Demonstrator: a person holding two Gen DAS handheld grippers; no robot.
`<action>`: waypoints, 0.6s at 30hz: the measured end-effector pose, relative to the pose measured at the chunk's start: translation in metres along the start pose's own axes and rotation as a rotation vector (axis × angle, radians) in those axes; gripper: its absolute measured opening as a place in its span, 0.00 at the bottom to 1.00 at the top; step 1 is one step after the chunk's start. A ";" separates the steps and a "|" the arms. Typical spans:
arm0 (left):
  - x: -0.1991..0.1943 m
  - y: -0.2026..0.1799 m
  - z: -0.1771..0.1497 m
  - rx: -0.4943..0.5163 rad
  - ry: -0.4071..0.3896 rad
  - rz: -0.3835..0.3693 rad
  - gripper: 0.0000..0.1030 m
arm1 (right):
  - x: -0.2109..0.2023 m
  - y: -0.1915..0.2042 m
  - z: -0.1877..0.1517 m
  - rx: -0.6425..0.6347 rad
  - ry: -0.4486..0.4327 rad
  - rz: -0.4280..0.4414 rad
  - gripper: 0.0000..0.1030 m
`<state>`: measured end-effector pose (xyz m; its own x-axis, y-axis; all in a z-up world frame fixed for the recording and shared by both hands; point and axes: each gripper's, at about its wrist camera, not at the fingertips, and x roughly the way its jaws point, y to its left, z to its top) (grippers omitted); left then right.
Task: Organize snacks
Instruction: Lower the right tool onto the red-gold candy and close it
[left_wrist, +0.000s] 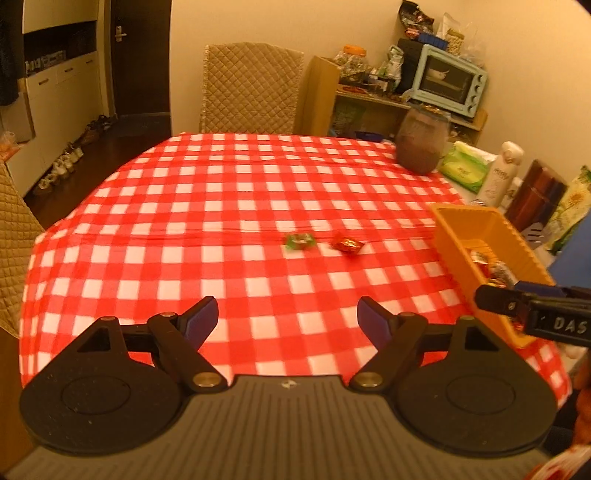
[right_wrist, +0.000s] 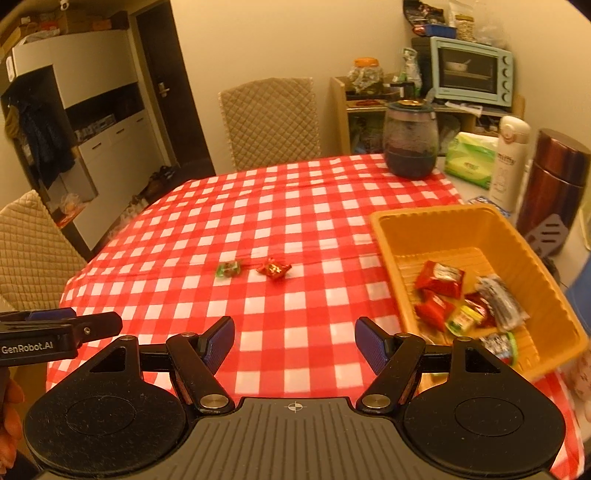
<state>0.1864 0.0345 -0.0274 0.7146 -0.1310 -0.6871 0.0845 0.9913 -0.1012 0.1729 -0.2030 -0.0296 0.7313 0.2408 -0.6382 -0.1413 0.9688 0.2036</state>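
On the red-and-white checked tablecloth (right_wrist: 295, 221) two wrapped candies lie side by side near the middle of the table: a green candy (right_wrist: 228, 268) on the left and a red candy (right_wrist: 274, 267) just to its right, apart from each other and not touching. Both sit well ahead of the two grippers.

To the right of the candies stands an orange bin (right_wrist: 391, 236) with ribbed walls. Several snacks already lie in it (red packets (right_wrist: 439, 278), a small yellow-green one, and a dark wrapped bar (right_wrist: 500, 301) toward its right side), heaped loosely at the near end of the bin floor.

Over the near edge of the cloth, the left gripper (left_wrist: 286, 319) hovers with its jaws spread wide and nothing between the blue pads (left_wrist: 201, 319). The right gripper (right_wrist: 294, 345) is likewise wide apart and holds nothing; it sits just left of the bin's near corner. In the left wrist view the right gripper's finger crosses in front of the bin's near end, and in the right wrist view the left gripper's finger pokes in from the left edge.

Beyond the cloth's far right corner stands a dark glass jar (right_wrist: 410, 142), with a green tissue pack (right_wrist: 469, 158), a white bottle (right_wrist: 511, 162) and a brown metal canister (right_wrist: 554, 181) beside it. A quilted chair (right_wrist: 271, 122) faces the far side of the table, and a pale blue toaster oven (right_wrist: 471, 70) sits on a shelf behind.
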 end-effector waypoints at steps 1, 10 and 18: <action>0.005 0.002 0.001 0.010 -0.004 0.004 0.80 | 0.005 0.000 0.001 -0.004 -0.002 0.006 0.70; 0.055 0.016 0.019 0.126 -0.032 -0.018 0.83 | 0.067 0.000 0.016 -0.067 0.002 0.023 0.70; 0.103 0.027 0.030 0.159 -0.089 -0.047 0.85 | 0.120 -0.005 0.025 -0.098 0.008 0.034 0.70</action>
<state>0.2829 0.0483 -0.0794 0.7654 -0.1827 -0.6171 0.2229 0.9748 -0.0121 0.2783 -0.1804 -0.0887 0.7198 0.2738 -0.6379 -0.2309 0.9610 0.1520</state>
